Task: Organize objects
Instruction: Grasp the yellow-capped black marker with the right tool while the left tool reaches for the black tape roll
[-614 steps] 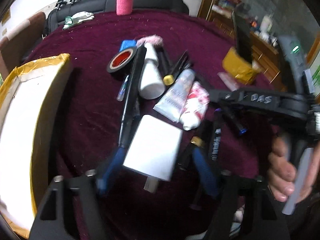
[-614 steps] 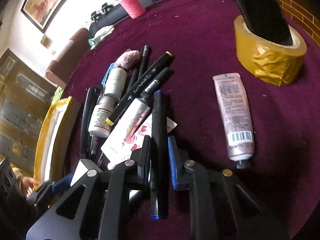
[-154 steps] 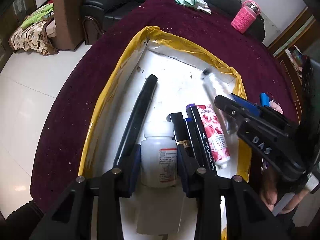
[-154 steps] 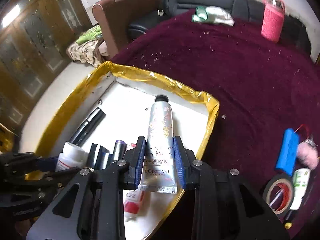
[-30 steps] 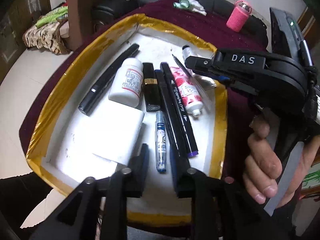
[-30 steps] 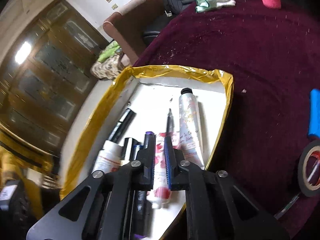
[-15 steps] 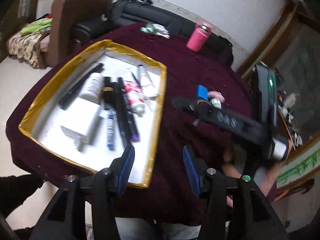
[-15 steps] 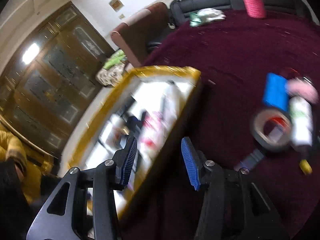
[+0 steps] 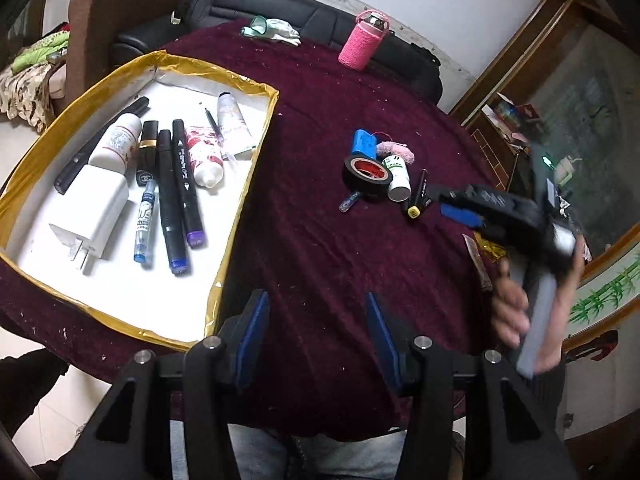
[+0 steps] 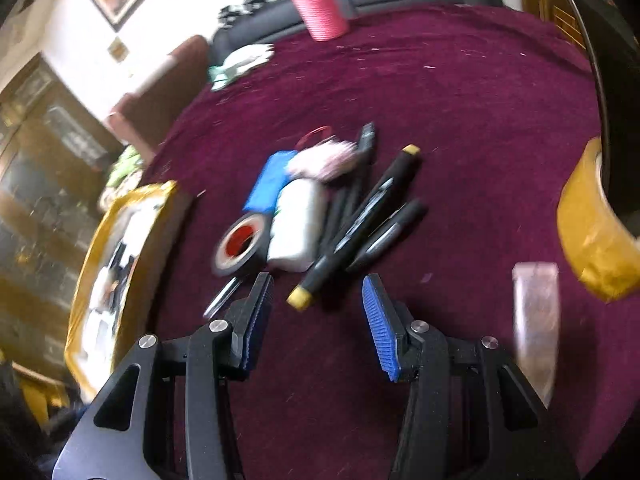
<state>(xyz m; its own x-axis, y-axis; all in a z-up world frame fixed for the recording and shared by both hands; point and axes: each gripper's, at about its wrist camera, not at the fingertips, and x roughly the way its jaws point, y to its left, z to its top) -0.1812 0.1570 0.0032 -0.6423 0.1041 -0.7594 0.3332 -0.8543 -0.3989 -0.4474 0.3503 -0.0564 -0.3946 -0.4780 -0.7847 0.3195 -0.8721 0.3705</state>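
Observation:
A gold-rimmed white tray (image 9: 248, 176) at the left holds a white charger (image 9: 94, 208), a white bottle (image 9: 116, 142), several markers, pens and tubes. A small pile stays on the maroon cloth: black tape roll (image 9: 367, 174) (image 10: 240, 248), white bottle (image 9: 396, 176) (image 10: 294, 226), blue block (image 9: 364, 143) (image 10: 270, 184), pink fluff (image 9: 396, 151), yellow-capped marker (image 10: 356, 224) and other pens. My left gripper (image 9: 316, 326) is open and empty above the cloth near the table's front. My right gripper (image 10: 318, 316) (image 9: 460, 210) is open and empty, just short of the yellow-capped marker.
A pink bottle (image 9: 362, 42) (image 10: 318, 10) and a green-white cloth (image 9: 272, 28) lie at the far edge. A yellow tape roll (image 10: 592, 224) and a pale tube (image 10: 536, 320) lie at the right. A black sofa (image 9: 304, 16) stands behind the table.
Both grippers have pulled back from the tray and opened wider. The right gripper has swung right toward the loose pile; its view is blurred by motion.

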